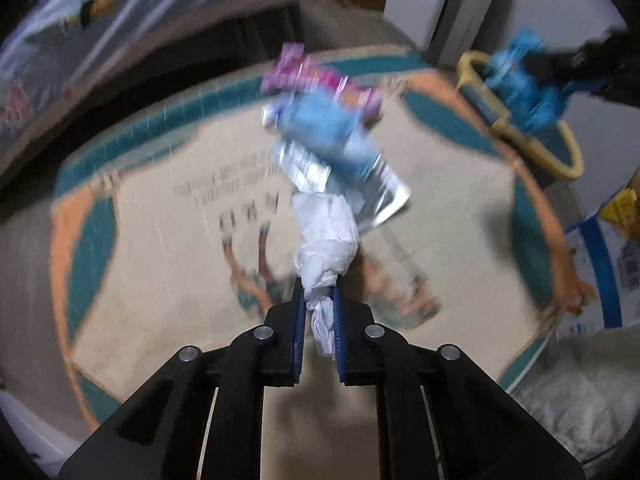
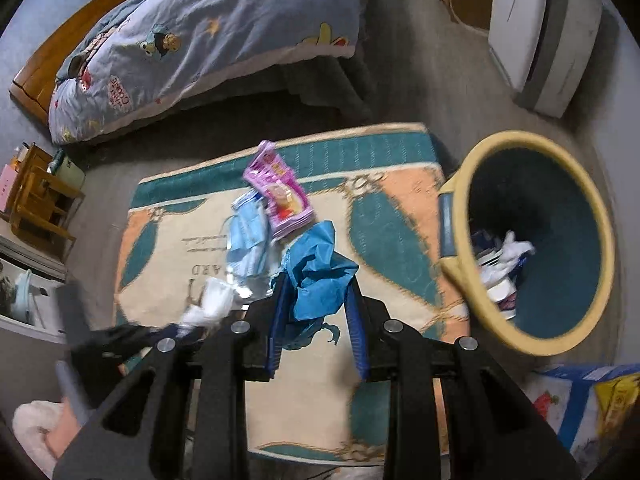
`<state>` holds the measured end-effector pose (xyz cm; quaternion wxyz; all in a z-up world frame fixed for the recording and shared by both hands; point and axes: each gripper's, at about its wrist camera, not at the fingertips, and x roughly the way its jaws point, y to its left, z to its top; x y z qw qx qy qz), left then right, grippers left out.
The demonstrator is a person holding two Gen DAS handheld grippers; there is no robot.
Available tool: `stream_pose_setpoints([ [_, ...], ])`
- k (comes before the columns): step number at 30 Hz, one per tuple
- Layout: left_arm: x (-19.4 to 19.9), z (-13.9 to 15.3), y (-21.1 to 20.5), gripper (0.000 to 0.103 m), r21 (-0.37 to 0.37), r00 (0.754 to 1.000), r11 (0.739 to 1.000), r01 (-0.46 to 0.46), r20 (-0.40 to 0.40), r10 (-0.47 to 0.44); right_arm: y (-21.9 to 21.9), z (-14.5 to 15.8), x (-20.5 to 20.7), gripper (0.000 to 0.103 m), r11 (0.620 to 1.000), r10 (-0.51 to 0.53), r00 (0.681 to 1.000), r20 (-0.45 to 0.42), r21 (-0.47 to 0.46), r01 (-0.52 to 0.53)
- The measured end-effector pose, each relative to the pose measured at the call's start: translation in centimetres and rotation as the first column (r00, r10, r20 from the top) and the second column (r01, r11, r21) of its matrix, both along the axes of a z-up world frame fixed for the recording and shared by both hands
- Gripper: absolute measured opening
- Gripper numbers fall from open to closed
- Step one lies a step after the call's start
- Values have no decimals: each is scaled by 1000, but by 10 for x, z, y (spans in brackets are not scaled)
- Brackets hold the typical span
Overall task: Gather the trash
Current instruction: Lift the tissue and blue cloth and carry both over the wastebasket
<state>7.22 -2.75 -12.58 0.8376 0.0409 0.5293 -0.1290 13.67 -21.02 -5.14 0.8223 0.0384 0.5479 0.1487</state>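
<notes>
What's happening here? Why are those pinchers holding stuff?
A person is picking up trash from a rug with two hand-held grippers. The left gripper is shut on a white tissue. The right gripper is shut on a crumpled blue glove. A bin with a yellow rim sits at the rug's edge with some trash already inside. A blue face mask and a pink wrapper lie on the rug.

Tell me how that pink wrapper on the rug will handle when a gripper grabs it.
The pink wrapper looks like thin, creased film, so probably floppy and very light. Its glossy surface may slip between pads. It lies flat on the rug against the blue mask, so pinching an edge seems likelier to work.
</notes>
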Motion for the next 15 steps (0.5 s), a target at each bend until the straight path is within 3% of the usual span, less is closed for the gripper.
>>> stream_pose_setpoints([
  [8, 19, 129, -43, 13, 31, 969, 991, 131, 206, -135, -45, 14, 7, 27, 993, -105, 994, 44, 51, 103],
  [11, 31, 151, -51, 13, 72, 958, 985, 159, 232, -171, -64, 14, 9, 27, 990, -130, 991, 43, 53, 128],
  [15, 38, 145, -60, 13, 59, 953, 987, 151, 255, -162, -93, 10, 10, 27, 986, -165, 985, 41, 37, 164],
])
